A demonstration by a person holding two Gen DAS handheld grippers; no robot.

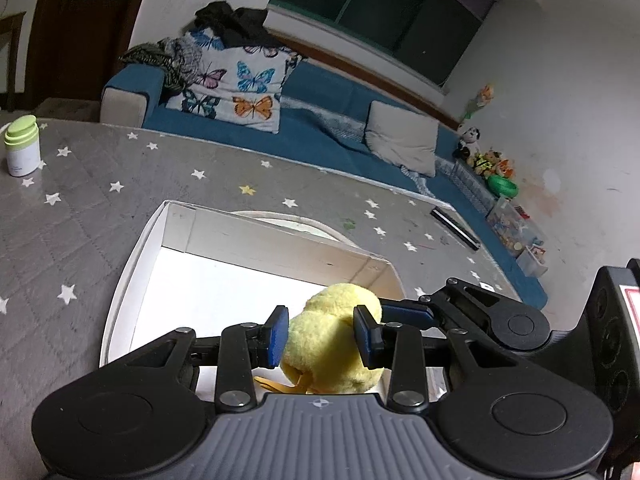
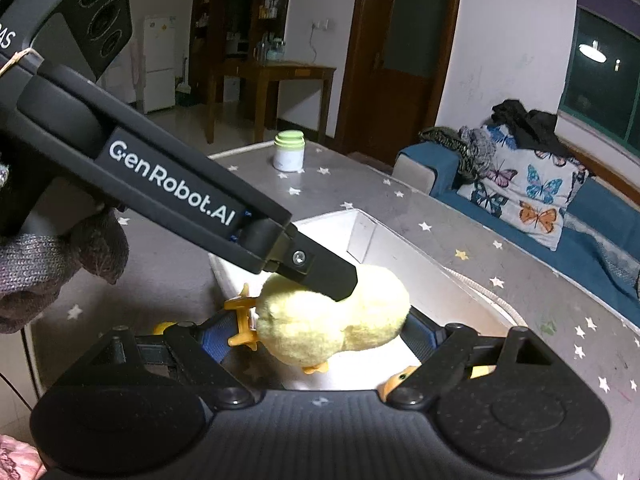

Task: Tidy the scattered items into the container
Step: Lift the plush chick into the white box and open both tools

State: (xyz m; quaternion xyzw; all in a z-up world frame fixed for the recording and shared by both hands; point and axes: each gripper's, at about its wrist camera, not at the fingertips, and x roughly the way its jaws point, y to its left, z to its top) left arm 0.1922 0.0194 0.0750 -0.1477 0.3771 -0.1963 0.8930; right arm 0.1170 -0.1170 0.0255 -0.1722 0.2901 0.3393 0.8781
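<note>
The grey star-patterned table (image 1: 100, 208) carries the white cardboard box (image 1: 176, 236), the container for this job, and from the left wrist view its bright floor looks bare; nothing seems packed yet, though the near end is hidden behind the grippers. Beyond the box, a white jar with a green lid (image 1: 22, 146) stands upright near the far table edge, well apart from everything else, and a dark flat bar (image 1: 456, 228) lies near the edge by the blue sofa (image 1: 320, 120); both look like items left to collect.

The yellow plush duck (image 2: 336, 320) hangs above the near end of the box, carried by 2 grippers at once. The left gripper (image 1: 322, 332) pinches the plush body between its blue pads. The right gripper (image 2: 320, 336) stands wide with its fingers against either side of the toy, apparently cradling it. My reading: the 1st item is about to be dropped in, and at least 2 remain.
</note>
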